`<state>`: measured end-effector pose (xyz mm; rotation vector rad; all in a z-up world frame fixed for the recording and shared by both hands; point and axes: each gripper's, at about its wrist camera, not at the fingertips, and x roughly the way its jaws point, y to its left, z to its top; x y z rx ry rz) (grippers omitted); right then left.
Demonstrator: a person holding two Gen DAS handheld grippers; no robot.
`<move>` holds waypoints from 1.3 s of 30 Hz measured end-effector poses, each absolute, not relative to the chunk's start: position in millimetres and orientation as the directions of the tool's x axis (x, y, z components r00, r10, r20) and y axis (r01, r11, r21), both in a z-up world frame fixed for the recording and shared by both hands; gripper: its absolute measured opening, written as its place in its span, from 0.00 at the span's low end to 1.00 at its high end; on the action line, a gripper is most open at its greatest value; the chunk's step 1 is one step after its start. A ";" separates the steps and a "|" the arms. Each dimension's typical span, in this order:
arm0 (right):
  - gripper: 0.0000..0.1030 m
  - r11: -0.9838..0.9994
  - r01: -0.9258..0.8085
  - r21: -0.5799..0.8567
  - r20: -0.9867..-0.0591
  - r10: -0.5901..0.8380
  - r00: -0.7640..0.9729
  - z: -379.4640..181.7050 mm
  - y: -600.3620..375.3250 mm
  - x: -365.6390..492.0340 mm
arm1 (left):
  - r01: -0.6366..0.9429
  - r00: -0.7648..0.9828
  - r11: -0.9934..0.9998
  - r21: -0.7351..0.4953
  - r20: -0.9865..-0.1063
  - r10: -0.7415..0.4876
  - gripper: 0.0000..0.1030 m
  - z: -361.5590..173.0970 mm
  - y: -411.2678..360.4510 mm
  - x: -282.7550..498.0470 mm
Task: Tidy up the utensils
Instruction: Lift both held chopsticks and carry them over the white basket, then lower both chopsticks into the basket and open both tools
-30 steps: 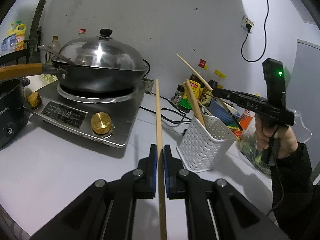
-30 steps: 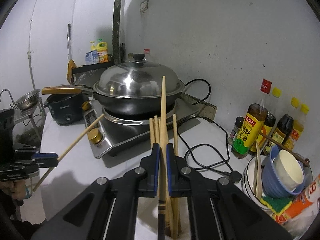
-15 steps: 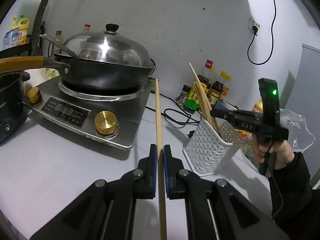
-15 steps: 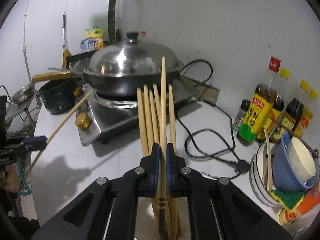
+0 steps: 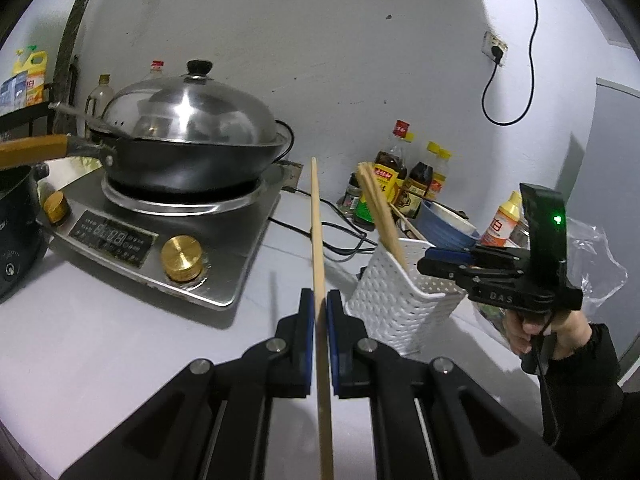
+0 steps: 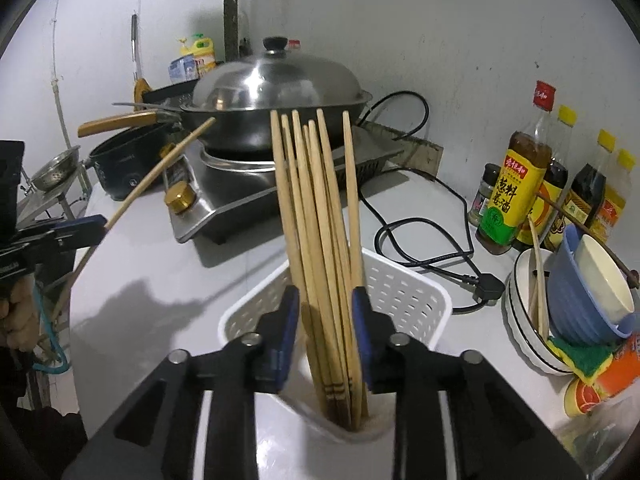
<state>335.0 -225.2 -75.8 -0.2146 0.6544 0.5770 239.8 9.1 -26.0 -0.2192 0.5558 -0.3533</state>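
At the bottom centre of the left wrist view, the left claw [image 5: 319,316] is clamped on a single chopstick [image 5: 317,224] that runs up the frame's middle. In the right wrist view the right claw [image 6: 325,312] is opening – its pads stand clear of the bundled chopsticks [image 6: 316,216] between them, upright in the white basket [image 6: 404,292] on the surface [image 6: 160,264]. Beyond sits the lidded wok [image 6: 276,96], upper centre.

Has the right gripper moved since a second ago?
Yes. In the left wrist view the right gripper has come down to the rim of the white basket, and its jaws are opening around the chopsticks.
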 end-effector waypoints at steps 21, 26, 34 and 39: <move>0.34 0.849 -0.523 0.079 -0.538 0.478 0.694 -63.2 -291.3 300.6 | 0.297 0.772 0.853 -0.429 -0.418 -0.479 0.05 -2.5 -56.0 283.0; 0.37 0.843 -0.528 0.104 -0.519 0.499 0.694 -59.2 -297.8 296.7 | 0.249 0.810 0.830 -0.500 -0.362 -0.461 0.05 -1.2 -66.4 304.2; 0.37 0.828 -0.545 0.130 -0.489 0.532 0.691 -55.0 -310.5 288.6 | 0.170 0.872 0.778 -0.604 -0.276 -0.405 0.05 -2.6 -81.6 327.1; 0.37 0.828 -0.544 0.136 -0.484 0.535 0.693 -53.9 -319.5 286.5 | 0.117 0.913 0.786 -0.607 -0.246 -0.325 0.05 -3.4 -97.5 341.3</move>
